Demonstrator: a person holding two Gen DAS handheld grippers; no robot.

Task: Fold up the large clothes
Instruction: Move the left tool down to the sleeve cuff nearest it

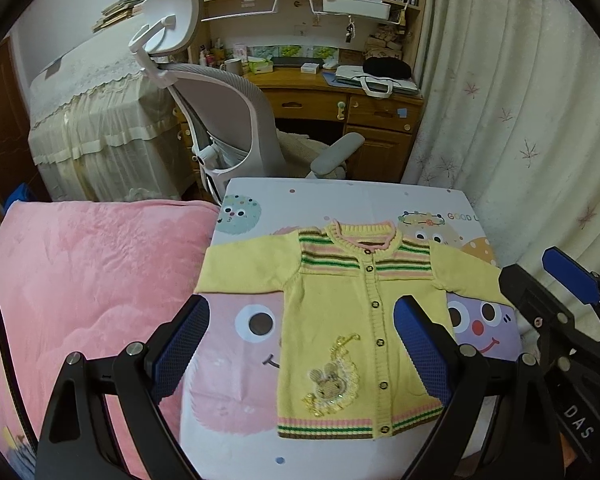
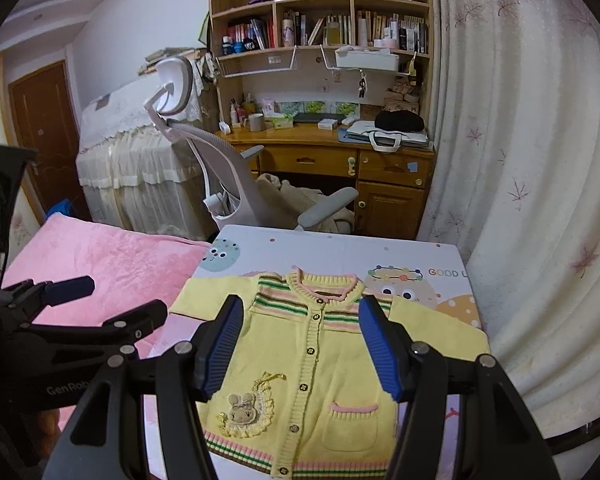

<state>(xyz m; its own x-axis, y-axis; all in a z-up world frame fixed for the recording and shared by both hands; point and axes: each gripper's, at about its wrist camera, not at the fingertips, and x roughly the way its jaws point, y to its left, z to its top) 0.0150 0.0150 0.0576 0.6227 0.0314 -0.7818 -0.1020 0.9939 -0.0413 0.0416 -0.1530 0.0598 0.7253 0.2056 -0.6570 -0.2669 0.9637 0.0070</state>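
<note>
Fingers (image 1: 180,340) wide, empty – both grippers; cardigan (image 2: 300,360) flat – collar far, hem near

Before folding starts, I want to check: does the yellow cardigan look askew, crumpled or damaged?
Nothing stands out. The yellow cardigan lies flat and buttoned on the cartoon-print table, sleeves spread sideways.
</note>
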